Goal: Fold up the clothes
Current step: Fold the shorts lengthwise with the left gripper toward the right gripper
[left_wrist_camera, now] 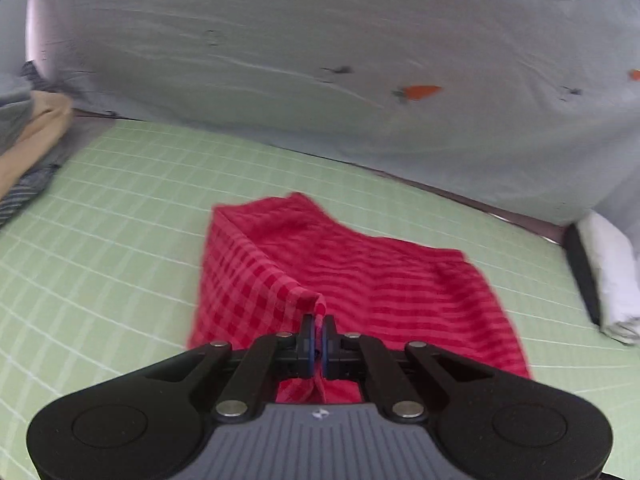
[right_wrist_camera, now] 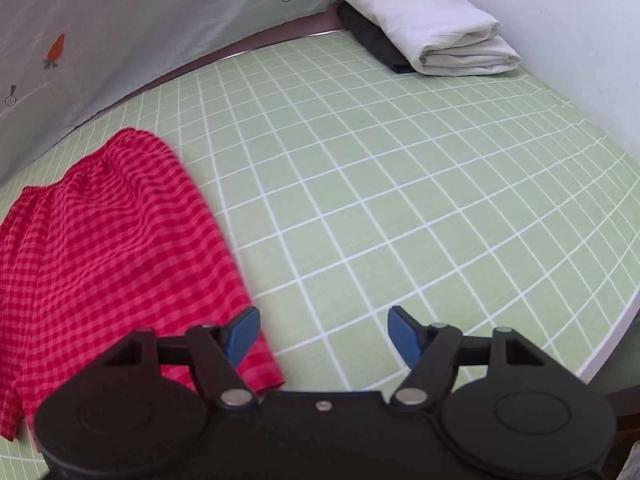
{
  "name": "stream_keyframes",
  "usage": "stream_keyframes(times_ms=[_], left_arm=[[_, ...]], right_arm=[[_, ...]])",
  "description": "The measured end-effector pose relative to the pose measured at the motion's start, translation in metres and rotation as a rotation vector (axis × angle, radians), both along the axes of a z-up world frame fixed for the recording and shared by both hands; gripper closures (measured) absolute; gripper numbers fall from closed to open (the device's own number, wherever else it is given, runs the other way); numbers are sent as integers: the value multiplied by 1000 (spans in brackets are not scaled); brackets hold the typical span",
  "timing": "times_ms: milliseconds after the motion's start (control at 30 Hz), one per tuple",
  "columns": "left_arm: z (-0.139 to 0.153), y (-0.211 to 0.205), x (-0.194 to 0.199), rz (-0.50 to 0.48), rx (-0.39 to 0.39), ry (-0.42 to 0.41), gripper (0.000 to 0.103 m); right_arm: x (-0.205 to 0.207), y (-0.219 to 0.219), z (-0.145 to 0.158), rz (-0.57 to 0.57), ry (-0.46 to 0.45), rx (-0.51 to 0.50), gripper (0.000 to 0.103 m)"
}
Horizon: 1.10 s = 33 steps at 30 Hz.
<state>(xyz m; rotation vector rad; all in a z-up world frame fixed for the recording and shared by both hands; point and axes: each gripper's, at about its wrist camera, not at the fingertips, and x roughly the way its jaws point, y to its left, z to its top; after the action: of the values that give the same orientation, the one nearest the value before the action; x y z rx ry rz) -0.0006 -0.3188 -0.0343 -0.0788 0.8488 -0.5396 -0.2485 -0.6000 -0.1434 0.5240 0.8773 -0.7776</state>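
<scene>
Open green grid mat (right_wrist_camera: 400, 200) is seen right of the red checked shorts (right_wrist_camera: 100, 240); its far corner is blocked by folded white cloth (right_wrist_camera: 432, 24), its back edge by a hanging sheet (left_wrist_camera: 320, 60).

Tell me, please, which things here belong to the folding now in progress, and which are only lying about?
In the job:
- red checked cloth shorts, a corner pinched and lifted
- left gripper, shut on that corner
- right gripper, open, empty
- green gridded mat

Lying about:
- folded white cloth on a folded dark garment
- rumpled tan and striped clothes
- grey carrot-print sheet

left gripper (left_wrist_camera: 319, 326) clamped (on cloth), right gripper (right_wrist_camera: 322, 334) spread
</scene>
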Motion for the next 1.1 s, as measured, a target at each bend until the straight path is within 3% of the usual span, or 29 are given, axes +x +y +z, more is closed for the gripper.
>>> stream_keyframes(times_ms=[67, 100, 200, 267, 400, 533, 667, 800, 900, 1000, 1100], left_arm=[[-6, -47, -34, -104, -49, 41, 100], [-14, -69, -52, -149, -51, 68, 95], [-40, -110, -94, -207, 19, 118, 84], [-49, -115, -113, -203, 56, 135, 77], [-56, -91, -128, -70, 128, 126, 47], [-64, -52, -125, 98, 254, 116, 44], [-76, -12, -116, 206, 321, 152, 43], [-92, 2, -106, 234, 378, 164, 41], [-95, 6, -105, 231, 388, 151, 34], [-96, 6, -107, 219, 406, 136, 27], [-96, 5, -108, 212, 417, 130, 26]], right_arm=[[-14, -18, 1, -4, -28, 18, 32], [-20, -25, 1, 0, -33, 19, 32], [-31, -43, 2, 23, -38, 13, 32], [-35, -51, 4, 47, -44, 7, 32], [-26, -49, 11, 146, -64, -26, 32], [0, -35, 14, 260, -94, -28, 32], [34, -7, 9, 404, -105, -32, 33], [66, 29, -3, 553, -87, -67, 36], [79, 50, -13, 637, -71, -81, 41], [87, 62, -20, 672, -70, -66, 52], [95, 66, -27, 687, -61, -44, 68]])
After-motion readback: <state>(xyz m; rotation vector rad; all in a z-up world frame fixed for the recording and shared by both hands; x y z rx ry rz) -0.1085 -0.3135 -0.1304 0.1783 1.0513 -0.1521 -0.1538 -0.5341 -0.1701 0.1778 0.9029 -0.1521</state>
